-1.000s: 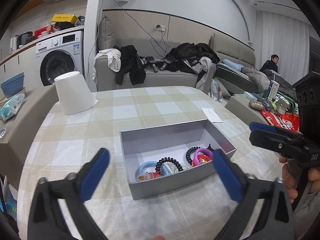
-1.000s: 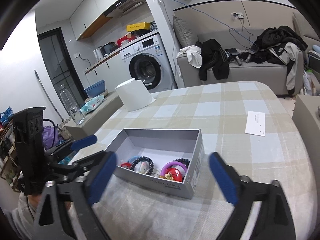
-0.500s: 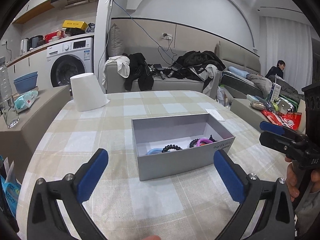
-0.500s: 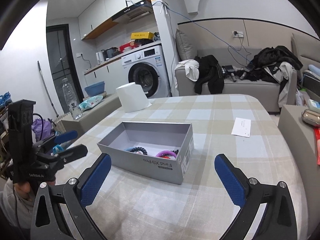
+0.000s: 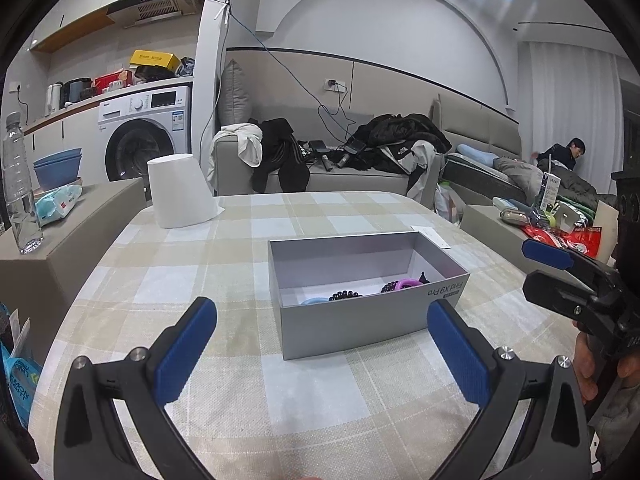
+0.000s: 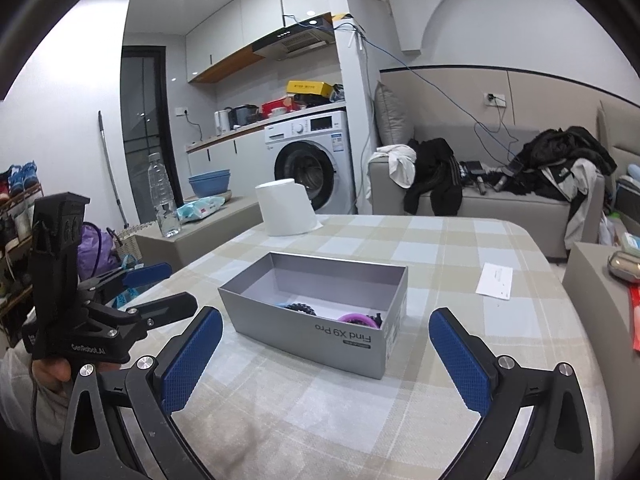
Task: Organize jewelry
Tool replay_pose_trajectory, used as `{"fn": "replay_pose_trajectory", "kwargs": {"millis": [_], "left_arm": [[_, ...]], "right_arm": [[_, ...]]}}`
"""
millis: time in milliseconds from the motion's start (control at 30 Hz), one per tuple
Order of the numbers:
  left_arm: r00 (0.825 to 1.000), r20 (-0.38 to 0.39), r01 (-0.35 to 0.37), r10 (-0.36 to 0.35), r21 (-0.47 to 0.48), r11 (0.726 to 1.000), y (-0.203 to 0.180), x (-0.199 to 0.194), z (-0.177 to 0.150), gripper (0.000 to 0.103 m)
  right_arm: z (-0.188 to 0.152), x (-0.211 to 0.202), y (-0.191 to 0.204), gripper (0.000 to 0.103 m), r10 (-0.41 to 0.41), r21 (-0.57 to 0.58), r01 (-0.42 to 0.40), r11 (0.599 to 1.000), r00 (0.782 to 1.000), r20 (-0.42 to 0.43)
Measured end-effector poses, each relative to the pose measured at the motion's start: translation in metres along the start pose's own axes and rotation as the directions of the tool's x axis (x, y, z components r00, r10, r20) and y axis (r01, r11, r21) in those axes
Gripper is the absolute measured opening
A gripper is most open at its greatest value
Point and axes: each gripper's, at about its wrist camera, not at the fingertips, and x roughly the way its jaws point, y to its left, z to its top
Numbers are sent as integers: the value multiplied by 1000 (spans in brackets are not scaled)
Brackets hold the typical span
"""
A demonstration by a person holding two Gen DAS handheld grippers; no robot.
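**Mia:** Where is the jewelry?

**Ben:** It is all in the grey box. The box sits on the checked table. I can see a purple ring, a black bead band and a bit of something blue at the bottom, close to the near wall of the box.

**Mia:** Are the grabbers holding anything?

**Ben:** No. The left gripper has its blue pads wide apart, with nothing between them. The right gripper is the same, wide apart and empty. Both hang in front of the box, not touching it.

**Mia:** So what could go wrong?

**Ben:** I think the box is light and has no lid. If a pad bumps the near wall, the box could slide or tip, and the rings would spill on the table.

**Mia:** Anything else?

**Ben:** The bands lie close together. A pinch at one could catch two and drag the other out. And the two grabbers are near each other in front of the box, so they might knock together.
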Motion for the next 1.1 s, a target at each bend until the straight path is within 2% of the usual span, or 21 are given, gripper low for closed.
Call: {"fn": "replay_pose_trajectory", "kwargs": {"millis": [467, 1100], "left_arm": [[1000, 16, 9, -9, 17, 1000, -3, -3, -4, 102], [1000, 10, 7, -7, 16, 1000, -2, -3, -3, 102]], "right_arm": [[-6, -1, 6, 103, -18, -50, 19, 999, 999, 27], [-7, -3, 6, 103, -20, -58, 21, 998, 999, 32]]}}
